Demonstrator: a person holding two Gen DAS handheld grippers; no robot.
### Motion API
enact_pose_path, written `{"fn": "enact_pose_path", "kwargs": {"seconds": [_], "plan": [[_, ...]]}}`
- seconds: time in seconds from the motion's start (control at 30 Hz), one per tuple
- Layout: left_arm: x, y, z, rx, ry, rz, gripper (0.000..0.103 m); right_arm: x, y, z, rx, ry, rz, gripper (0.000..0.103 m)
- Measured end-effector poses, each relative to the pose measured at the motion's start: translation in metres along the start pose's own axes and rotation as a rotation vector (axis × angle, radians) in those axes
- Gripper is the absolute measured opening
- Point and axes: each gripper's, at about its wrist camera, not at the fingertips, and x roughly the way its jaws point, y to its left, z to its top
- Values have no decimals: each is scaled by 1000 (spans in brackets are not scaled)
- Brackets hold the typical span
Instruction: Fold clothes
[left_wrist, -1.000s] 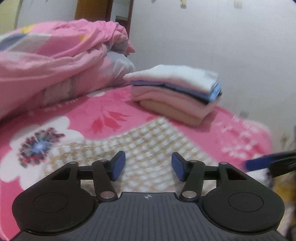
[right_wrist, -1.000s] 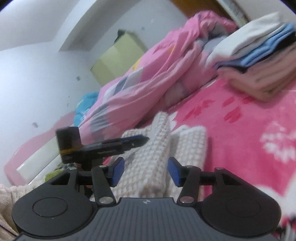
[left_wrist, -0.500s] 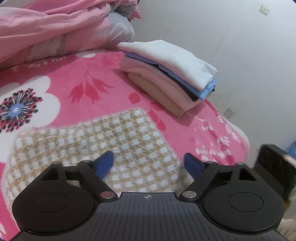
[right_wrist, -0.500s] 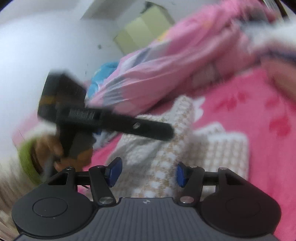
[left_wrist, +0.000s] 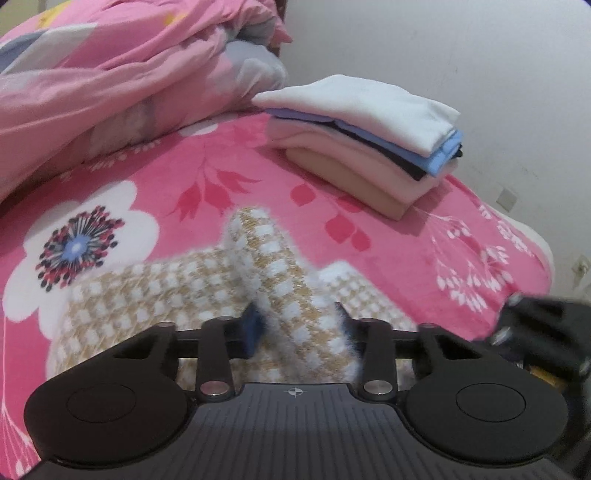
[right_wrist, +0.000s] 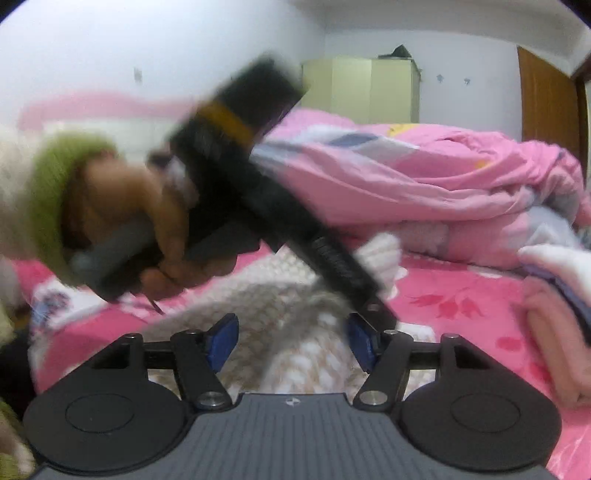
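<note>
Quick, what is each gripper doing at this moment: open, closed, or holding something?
Left gripper: closing on a raised fold of the checked beige-and-white garment.
Right gripper: open and opening wider; the same garment lies between its jaws, not gripped.

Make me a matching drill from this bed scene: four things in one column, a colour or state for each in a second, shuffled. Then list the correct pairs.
Things
1. checked garment
2. top item of the folded stack
3. crumpled quilt
4. right gripper

Colour or state
A. plain white, lying flat on the pile
B. jaws apart and opening, not pressing anything
C. tan and white, a fold pinched up between the closing left gripper jaws
D. pink, heaped at the back of the bed

Pairs: 1-C, 2-A, 3-D, 4-B
</note>
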Motion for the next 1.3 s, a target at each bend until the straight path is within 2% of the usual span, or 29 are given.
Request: {"fn": "enact_pose_path", "kwargs": {"seconds": [0.1, 0.23, 0.3, 0.4, 0.47, 0.53, 0.67, 0.73, 0.8, 0.87, 0.97, 1.03, 1.17, 1.2, 1.23, 1.3], "plan": [[-10, -1, -7, -3, -61, -11, 25, -21, -49, -5, 178, -45, 55, 78], [-30, -7, -18, 21, -163, -17, 21, -5, -142, -25, 590, 30, -44, 78], [-38, -7, -22, 19, -200, -19, 21, 14, -172, -44, 744, 96, -18, 69], [-46, -6, -28, 12, -252, -27, 20, 40, -185, -60, 849, 139, 83, 45], [-51, -7, -31, 17, -283, -25, 20, 47, -182, -61, 843, 139, 80, 31], [-55, -7, -33, 24, -310, -24, 20, 44, -174, -58, 803, 114, 50, 24], [-63, -8, -37, 28, -350, -24, 20, 30, -162, -49, 707, 68, -29, 23], [-66, -7, -41, 29, -366, -31, 20, 20, -152, -41, 648, 11, -49, 20], [-67, -6, -43, 21, -378, -35, 20, 19, -145, -29, 594, -25, -36, 13], [-71, -5, -45, 7, -393, -39, 20, 30, -144, -20, 568, -18, -18, 7], [-78, -4, -47, -12, -421, -46, 20, 41, -145, -9, 566, -27, 13, 5], [-81, -2, -49, -21, -435, -48, 20, 39, -144, 0, 553, -75, 55, 5], [-81, -1, -51, -30, -443, -55, 20, 54, -151, 1, 541, -54, 40, 5], [-80, -1, -51, -29, -442, -57, 20, 63, -156, -8, 546, -7, -1, 5], [-78, -1, -51, -28, -441, -59, 20, 70, -163, -18, 575, 38, -32, 5], [-76, -2, -52, -27, -437, -59, 20, 74, -173, -33, 649, 50, -16, 4]]}}
